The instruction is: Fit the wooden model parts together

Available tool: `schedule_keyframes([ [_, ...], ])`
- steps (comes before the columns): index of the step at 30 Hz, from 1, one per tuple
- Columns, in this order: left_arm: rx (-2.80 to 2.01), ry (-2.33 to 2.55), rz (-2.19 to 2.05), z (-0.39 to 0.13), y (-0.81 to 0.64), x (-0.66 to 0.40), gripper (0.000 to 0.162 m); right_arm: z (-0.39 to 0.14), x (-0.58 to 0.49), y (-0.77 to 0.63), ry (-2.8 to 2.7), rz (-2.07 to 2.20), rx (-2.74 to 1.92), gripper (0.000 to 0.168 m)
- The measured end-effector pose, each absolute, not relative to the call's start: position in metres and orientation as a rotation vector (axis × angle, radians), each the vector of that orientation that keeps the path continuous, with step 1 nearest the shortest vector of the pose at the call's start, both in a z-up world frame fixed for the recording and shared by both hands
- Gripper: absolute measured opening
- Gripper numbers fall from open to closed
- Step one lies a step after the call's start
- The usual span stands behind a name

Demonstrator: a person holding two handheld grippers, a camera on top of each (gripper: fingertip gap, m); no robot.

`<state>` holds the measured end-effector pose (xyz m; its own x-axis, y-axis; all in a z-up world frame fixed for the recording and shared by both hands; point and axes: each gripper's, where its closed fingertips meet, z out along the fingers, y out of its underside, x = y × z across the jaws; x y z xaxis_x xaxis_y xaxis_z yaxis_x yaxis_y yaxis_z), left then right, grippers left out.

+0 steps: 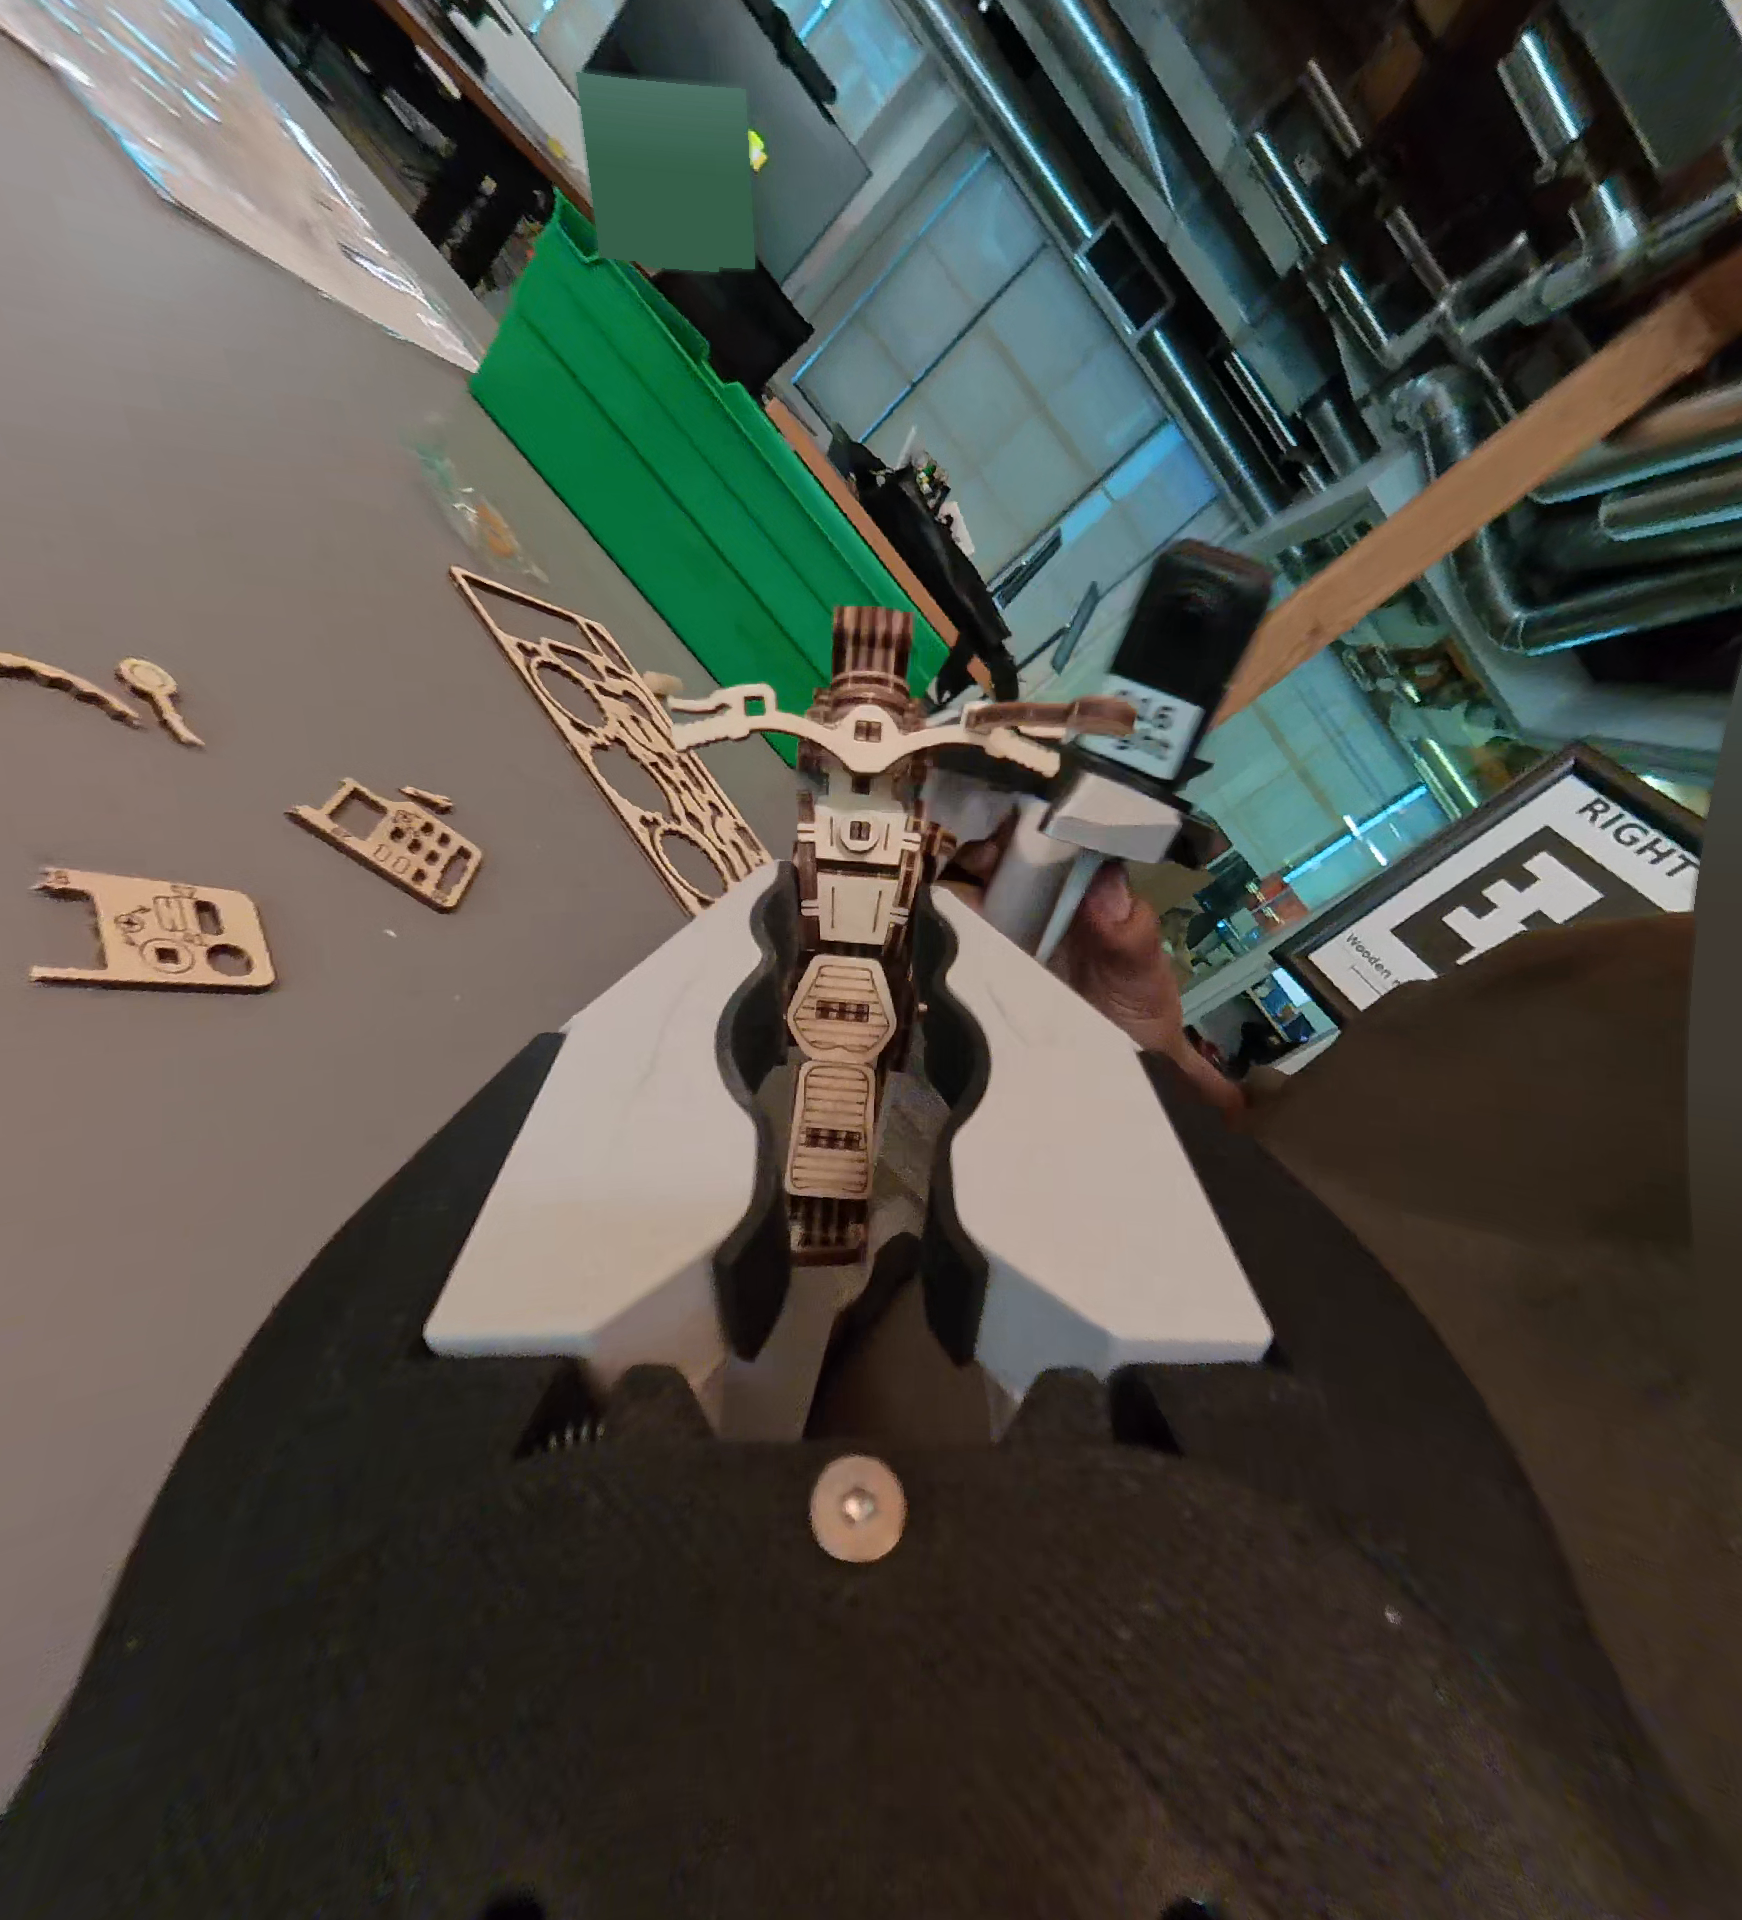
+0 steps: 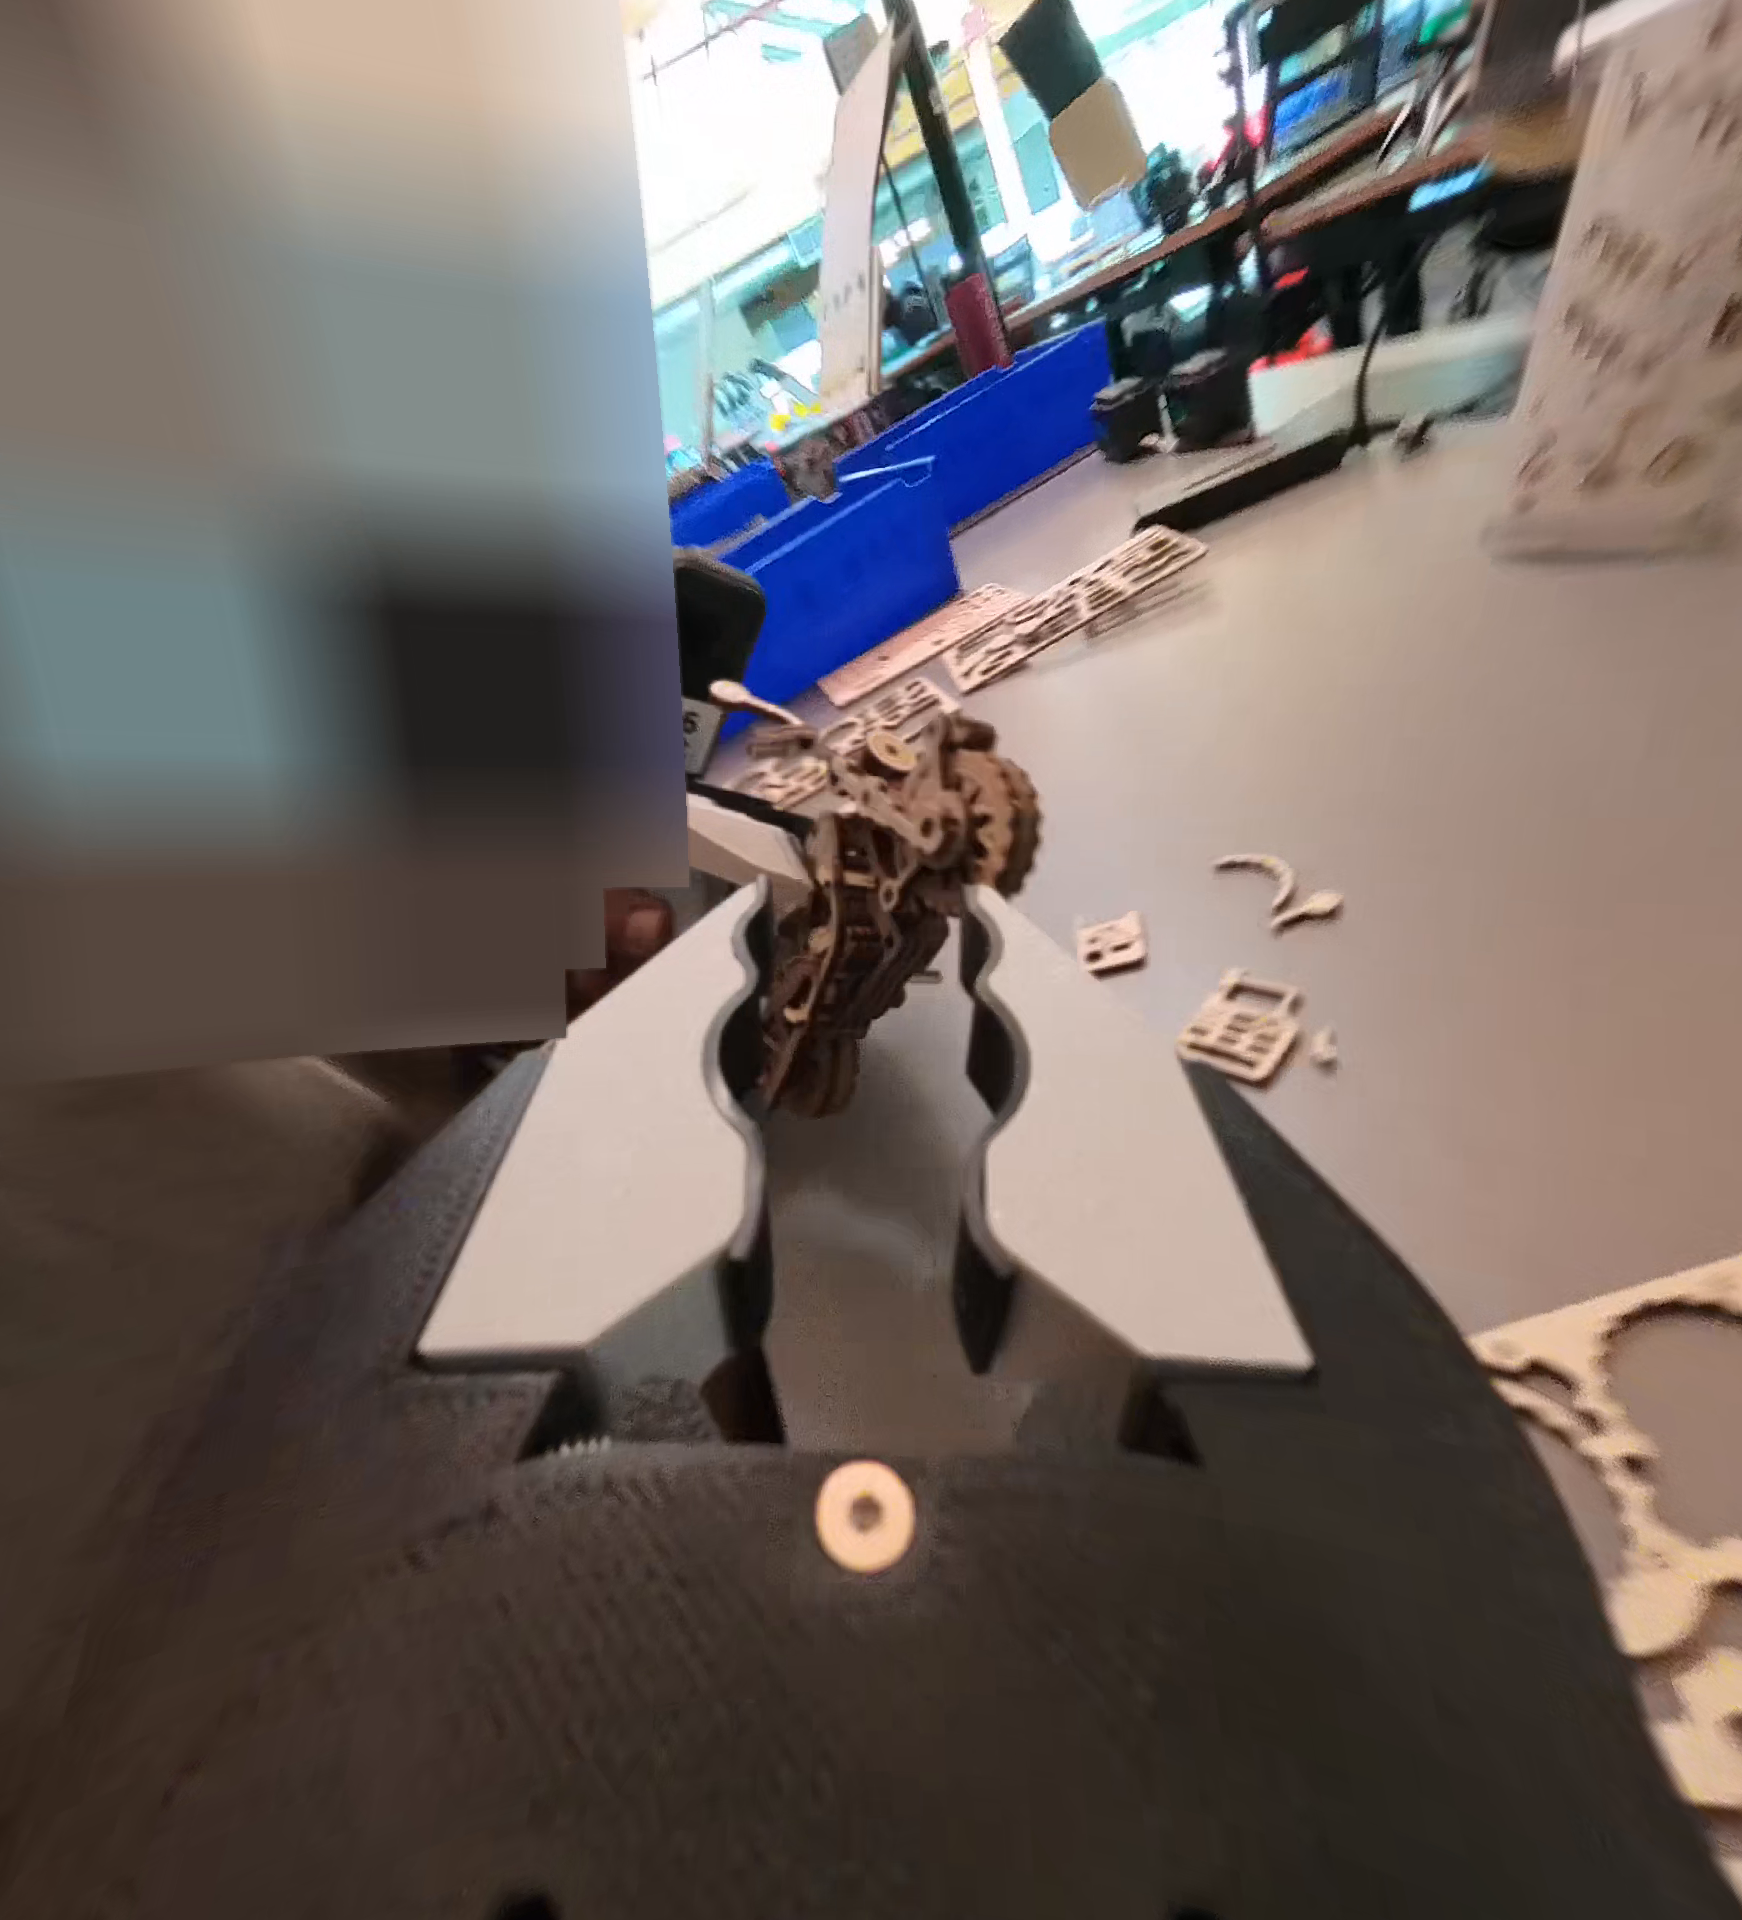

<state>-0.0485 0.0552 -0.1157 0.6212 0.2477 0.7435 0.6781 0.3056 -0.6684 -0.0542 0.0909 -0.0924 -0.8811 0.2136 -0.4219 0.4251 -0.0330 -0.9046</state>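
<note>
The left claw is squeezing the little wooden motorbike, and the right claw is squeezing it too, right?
Not quite. The left claw does squeeze the little wooden motorbike, as the left wrist view shows. But the right claw is open: in the right wrist view its fingers stand apart, with a gap beside the motorbike, so it isn't squeezing it.

Pale matt wooden motorcycle model (image 1: 851, 935); smooth grey table (image 1: 171, 1091).
</note>
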Motion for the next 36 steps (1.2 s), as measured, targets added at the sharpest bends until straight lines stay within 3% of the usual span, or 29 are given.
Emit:
schedule_keyframes([
  [8, -1.286, -0.889, -0.308, -0.113, 0.056, -0.046, 0.019, -0.095, -0.034, 0.069, 2.557, -2.071, 0.390, 0.024],
  [24, -1.347, -0.845, -0.278, -0.114, 0.064, -0.039, 0.018, -0.105, -0.034, 0.068, 2.479, -1.968, 0.450, 0.010],
  [36, -1.346, -0.846, -0.266, -0.113, 0.063, -0.040, 0.018, -0.098, -0.035, 0.069, 2.431, -2.000, 0.471, 0.010],
])
